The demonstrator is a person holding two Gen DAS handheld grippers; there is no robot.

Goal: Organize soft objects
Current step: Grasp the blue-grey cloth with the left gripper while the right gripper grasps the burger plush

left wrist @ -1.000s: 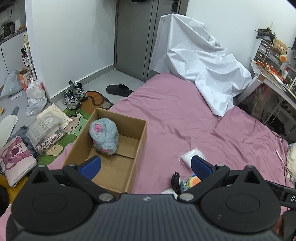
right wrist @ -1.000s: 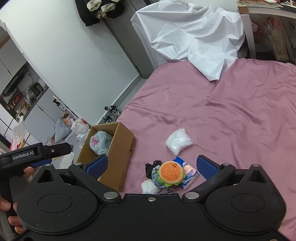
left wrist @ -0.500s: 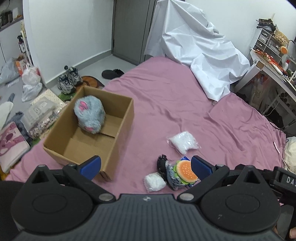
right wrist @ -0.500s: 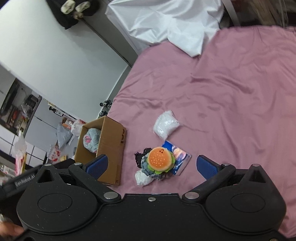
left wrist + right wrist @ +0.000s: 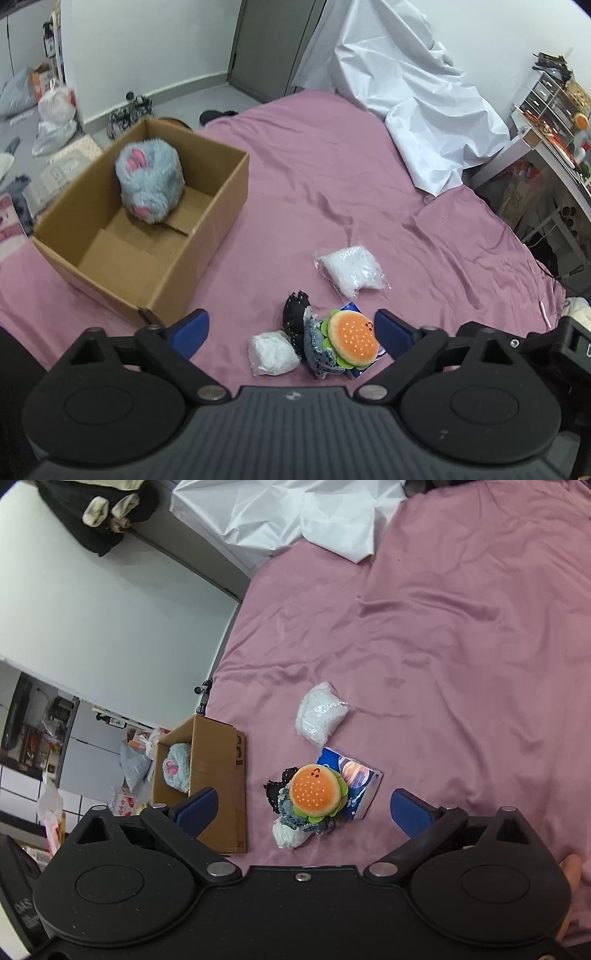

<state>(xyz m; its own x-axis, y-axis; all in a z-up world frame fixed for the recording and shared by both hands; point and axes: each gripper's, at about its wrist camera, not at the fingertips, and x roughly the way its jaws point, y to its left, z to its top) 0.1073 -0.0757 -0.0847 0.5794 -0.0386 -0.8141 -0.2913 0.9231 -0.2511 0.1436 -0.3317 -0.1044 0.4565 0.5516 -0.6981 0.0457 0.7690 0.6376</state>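
A plush hamburger (image 5: pixel 352 338) (image 5: pixel 316 790) lies on the pink bed on a scrap of denim and a blue packet (image 5: pixel 354 781), beside a black spotted piece (image 5: pixel 294 314). A small white bundle (image 5: pixel 271 352) (image 5: pixel 290 834) lies by it, and a bagged white bundle (image 5: pixel 351 271) (image 5: pixel 319 718) lies farther off. An open cardboard box (image 5: pixel 207 229) (image 5: pixel 218 775) holds a grey furry plush (image 5: pixel 149 182) (image 5: pixel 177 766). My left gripper (image 5: pixel 291 330) and right gripper (image 5: pixel 303 808) hover above the pile, jaws wide and closing, nothing touching their pads.
A white sheet (image 5: pixel 410 96) is draped at the bed's far end. A cluttered desk (image 5: pixel 554 147) stands at the right. Shoes (image 5: pixel 129 114), bags and packages lie on the floor left of the bed. Dark clothes (image 5: pixel 99 509) hang on the wall.
Both grippers have dropped toward the pile, and the right one has rolled. The hamburger and the bundles now sit between the fingers in both views. The jaws have narrowed slightly.
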